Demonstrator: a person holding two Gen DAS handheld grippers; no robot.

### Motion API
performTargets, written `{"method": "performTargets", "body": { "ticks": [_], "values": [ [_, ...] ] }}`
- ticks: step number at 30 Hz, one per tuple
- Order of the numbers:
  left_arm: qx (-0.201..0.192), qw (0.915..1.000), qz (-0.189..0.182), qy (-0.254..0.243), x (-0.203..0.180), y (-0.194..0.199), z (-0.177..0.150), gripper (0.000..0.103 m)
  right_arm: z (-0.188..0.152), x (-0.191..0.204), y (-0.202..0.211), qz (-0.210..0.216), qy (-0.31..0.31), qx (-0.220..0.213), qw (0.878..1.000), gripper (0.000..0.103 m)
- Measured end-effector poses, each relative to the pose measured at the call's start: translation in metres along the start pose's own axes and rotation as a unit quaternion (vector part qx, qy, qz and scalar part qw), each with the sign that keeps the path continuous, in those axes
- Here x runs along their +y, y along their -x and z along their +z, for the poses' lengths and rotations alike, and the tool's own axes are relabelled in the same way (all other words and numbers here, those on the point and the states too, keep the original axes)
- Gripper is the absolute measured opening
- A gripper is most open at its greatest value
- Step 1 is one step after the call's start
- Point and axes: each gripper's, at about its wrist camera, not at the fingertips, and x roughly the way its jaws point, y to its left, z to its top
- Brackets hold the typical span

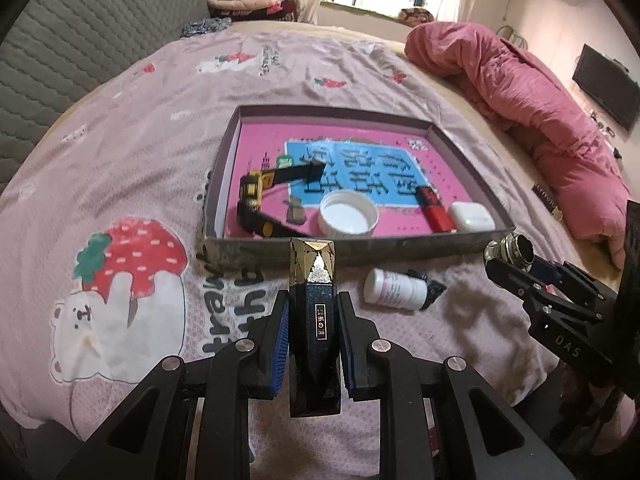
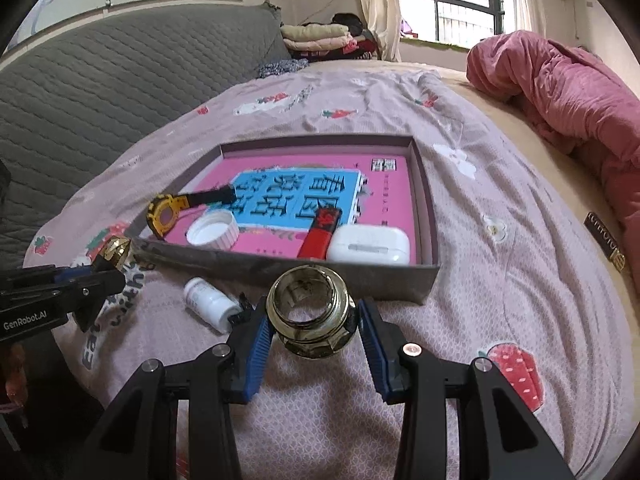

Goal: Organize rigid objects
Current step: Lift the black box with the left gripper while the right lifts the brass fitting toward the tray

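My left gripper (image 1: 314,304) is shut on a dark blue rectangular bottle with a gold faceted cap (image 1: 314,316), held above the bedsheet just short of the box. My right gripper (image 2: 314,312) is shut on a gold-rimmed glass jar (image 2: 312,316), its mouth facing the camera. A shallow grey box (image 1: 352,246) with a pink and blue base lies ahead. Inside it are a yellow and black toy watch (image 1: 256,196), a white lid (image 1: 348,216), a red and black tube (image 1: 434,208) and a white earbud case (image 1: 472,216). A small white bottle with a black cap (image 1: 396,290) lies on the sheet before the box.
The bed carries a pale pink sheet with strawberry and bear prints (image 1: 120,272). A rolled pink quilt (image 1: 540,108) lies along the right. A grey quilted headboard (image 2: 100,88) runs on the left, with folded clothes (image 2: 316,38) by the window. A dark comb (image 1: 546,200) lies near the quilt.
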Motion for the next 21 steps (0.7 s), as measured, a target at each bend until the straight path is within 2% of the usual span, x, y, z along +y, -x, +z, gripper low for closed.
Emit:
{"method": "performTargets", "body": {
  "ticks": [14,21],
  "values": [
    [-0.044,0.9985,-0.013,0.029,0.0,0.0,0.047,0.022,0.035,0.006,0.008,0.008,-0.01,-0.043,0.999,0.043],
    [-0.045,0.9983,-0.008,0.035,0.003,-0.014,0.068,0.023,0.046,0.002,0.004,0.006,-0.016,-0.051,0.999,0.043]
  ]
}}
